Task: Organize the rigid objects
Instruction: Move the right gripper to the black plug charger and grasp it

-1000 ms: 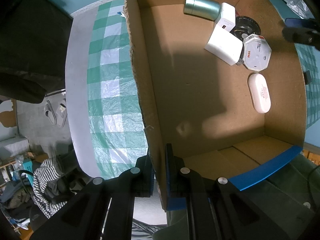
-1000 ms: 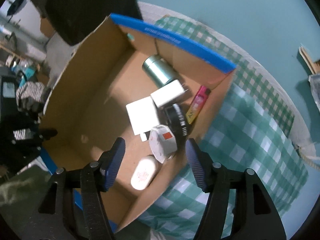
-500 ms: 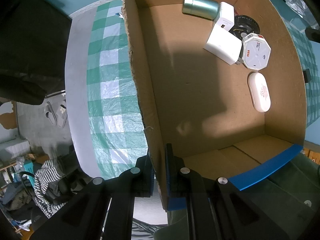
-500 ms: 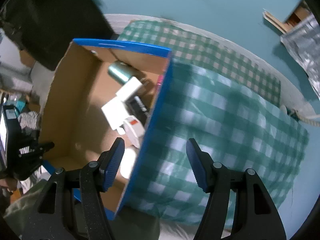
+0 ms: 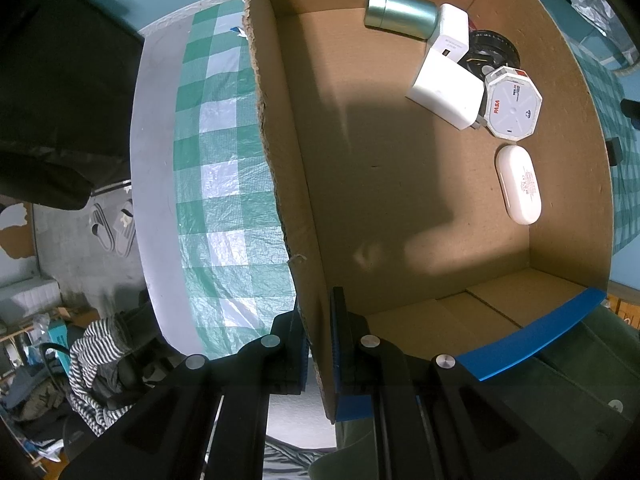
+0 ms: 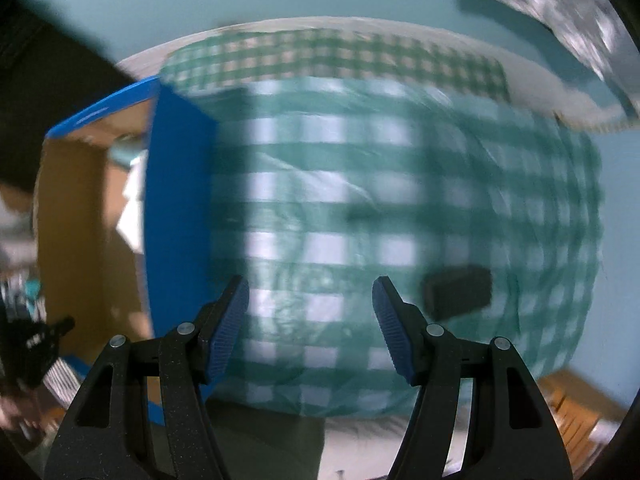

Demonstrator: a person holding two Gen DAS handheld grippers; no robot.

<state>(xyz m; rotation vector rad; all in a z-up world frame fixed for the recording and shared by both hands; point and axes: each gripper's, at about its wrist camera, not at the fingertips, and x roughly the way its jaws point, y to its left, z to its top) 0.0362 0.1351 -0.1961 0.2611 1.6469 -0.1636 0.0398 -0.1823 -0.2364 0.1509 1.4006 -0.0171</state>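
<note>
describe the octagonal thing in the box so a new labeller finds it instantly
Look inside the cardboard box, at the cluster of items by its far wall. The octagonal case lies flat between the big white charger and the oval white case. Only it has eight sides and a printed top.

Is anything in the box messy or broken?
The cardboard box has a ragged, torn top edge on the wall that the left gripper pinches. The green tin lies on its side, and the white adapters sit jumbled in one corner.
</note>
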